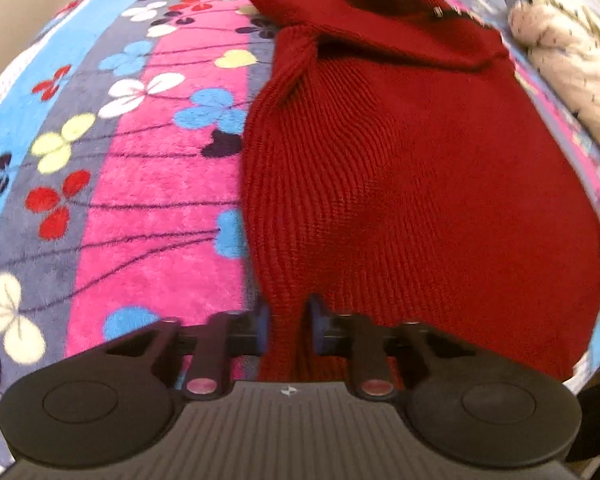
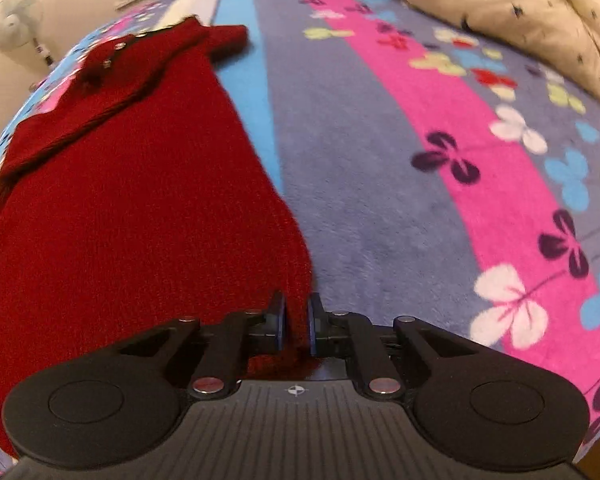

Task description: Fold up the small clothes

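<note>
Sweater (image 1: 400, 168) hem pinched in both tools

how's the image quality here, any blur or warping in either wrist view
Left wrist view: strong fisheye bulge, warm dim light, red knit sweater sharp mid-frame, cream bedding smeared at the edge. Right wrist view: same curving, floral blanket soft with motion blur, fan washed out.

Right tongs (image 2: 297, 322) pinch the red sweater's (image 2: 132, 200) edge on a flowered blanket (image 2: 420, 180).
</note>
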Demonstrator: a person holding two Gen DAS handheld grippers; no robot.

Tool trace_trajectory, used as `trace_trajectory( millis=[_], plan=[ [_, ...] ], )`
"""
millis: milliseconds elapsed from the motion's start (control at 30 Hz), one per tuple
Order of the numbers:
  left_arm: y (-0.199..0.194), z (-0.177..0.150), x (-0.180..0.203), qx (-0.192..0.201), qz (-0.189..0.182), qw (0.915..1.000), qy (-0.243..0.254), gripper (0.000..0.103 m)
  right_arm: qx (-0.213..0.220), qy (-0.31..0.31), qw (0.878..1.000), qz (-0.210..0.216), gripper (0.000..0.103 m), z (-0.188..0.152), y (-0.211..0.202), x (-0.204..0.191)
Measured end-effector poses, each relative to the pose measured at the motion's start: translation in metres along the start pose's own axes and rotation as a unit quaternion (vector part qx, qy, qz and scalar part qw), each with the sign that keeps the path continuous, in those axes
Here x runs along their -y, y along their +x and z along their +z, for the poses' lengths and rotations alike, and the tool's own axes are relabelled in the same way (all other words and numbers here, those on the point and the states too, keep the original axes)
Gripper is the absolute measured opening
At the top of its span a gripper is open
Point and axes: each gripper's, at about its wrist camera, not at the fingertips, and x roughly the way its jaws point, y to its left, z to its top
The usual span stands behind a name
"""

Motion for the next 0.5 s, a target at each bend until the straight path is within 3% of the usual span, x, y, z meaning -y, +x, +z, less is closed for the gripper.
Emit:
trace_trajectory(
  millis=[100,200,300,400,500],
  plan=[
    [-0.005,-0.004,0.010,0.020,0.012,0.9992,0.034,0.012,0.024,0.020,0.999,0.002,0.009,0.000,-0.013,0.007],
    [-0.028,-0.007,0.005,0.053,-0.014,0.9982,0.022,0.011,0.066,0.080,0.994,0.027,0.008,-0.004,-0.045,0.033],
    [-0.052,-0.015,-0.001,0.081,-0.038,0.9959,0.006,0.011,0.099,0.094,0.989,0.048,0.007,-0.013,-0.075,0.042],
    [-0.048,-0.018,0.000,0.057,-0.029,0.9979,0.010,0.011,0.076,0.099,0.992,0.026,0.007,-0.021,-0.074,0.041],
    [-0.028,-0.015,0.002,0.017,0.007,0.9995,0.026,0.013,0.022,0.102,0.994,0.009,0.008,-0.020,-0.052,0.042]
  ],
)
